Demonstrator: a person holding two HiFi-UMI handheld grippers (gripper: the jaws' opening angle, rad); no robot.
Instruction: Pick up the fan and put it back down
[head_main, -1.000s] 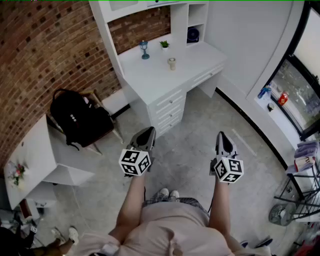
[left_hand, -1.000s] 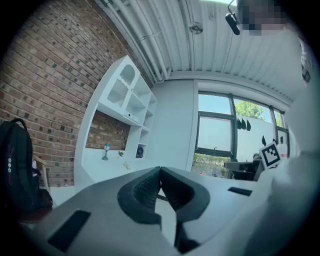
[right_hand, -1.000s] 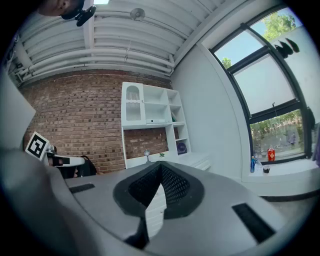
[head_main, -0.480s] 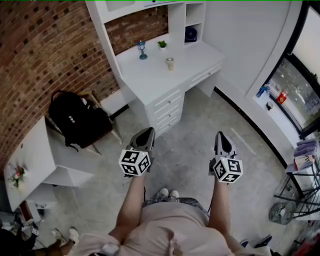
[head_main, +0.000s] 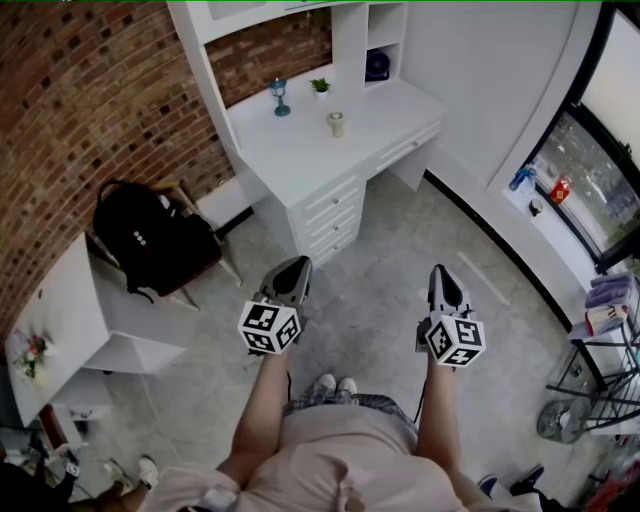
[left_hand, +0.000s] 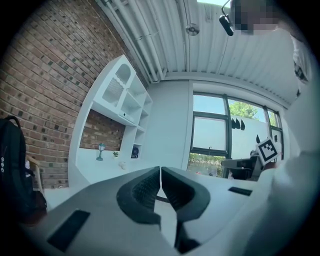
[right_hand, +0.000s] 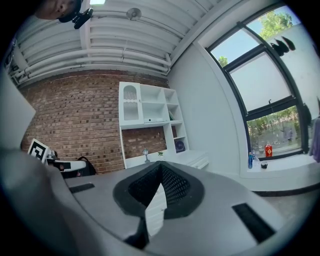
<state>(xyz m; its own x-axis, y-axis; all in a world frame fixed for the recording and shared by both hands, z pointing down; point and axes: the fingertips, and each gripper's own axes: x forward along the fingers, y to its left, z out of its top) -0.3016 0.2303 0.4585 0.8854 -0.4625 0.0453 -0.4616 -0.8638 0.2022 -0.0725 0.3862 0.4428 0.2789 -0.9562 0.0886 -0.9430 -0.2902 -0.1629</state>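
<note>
The fan (head_main: 376, 65) is a small dark blue one standing in a cubby of the white shelf above the desk, far ahead of me. It shows tiny in the left gripper view (left_hand: 135, 151) and in the right gripper view (right_hand: 179, 146). My left gripper (head_main: 293, 268) and right gripper (head_main: 443, 270) are held level over the floor, side by side, well short of the desk. The left gripper (left_hand: 160, 170) has its jaws together with nothing between them. The right gripper (right_hand: 161, 165) is shut and empty too.
The white desk (head_main: 300, 160) with drawers carries a small blue lamp (head_main: 280, 97), a potted plant (head_main: 321, 87) and a cup (head_main: 336, 124). A black backpack (head_main: 150, 240) sits on a chair at left beside a white table (head_main: 60, 300). Bottles (head_main: 560, 190) stand on the window sill.
The desk and shelf have drifted slightly left in the head view. Both grippers keep their place and stay shut.
</note>
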